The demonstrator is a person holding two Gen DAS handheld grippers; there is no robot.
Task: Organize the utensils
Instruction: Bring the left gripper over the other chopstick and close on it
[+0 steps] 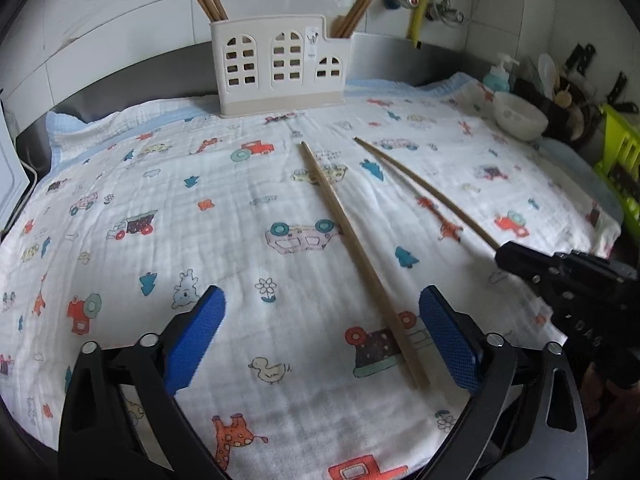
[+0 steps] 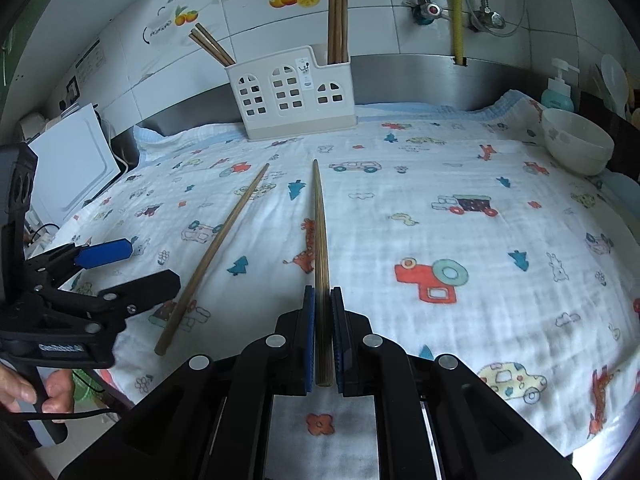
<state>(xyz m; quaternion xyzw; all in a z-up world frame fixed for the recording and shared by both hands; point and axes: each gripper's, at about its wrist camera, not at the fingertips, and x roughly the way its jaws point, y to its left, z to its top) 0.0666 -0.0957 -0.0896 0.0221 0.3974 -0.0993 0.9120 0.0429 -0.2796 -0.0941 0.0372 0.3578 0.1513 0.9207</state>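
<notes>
Right wrist: right tool (image 2: 322,312) pinches chopstick (image 2: 320,240); left tool (image 1: 320,332) spread

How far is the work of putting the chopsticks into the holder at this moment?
Done: several chopsticks already stand in the holder, some at its left end and some at its right. In hand: the right tongs are shut on one chopstick. Left: one loose chopstick lies on the cloth, its near end between the fingers of the open left tongs, not yet gripped.

Soft even daylight, faint shadows, fisheye-warped dark corners
</notes>
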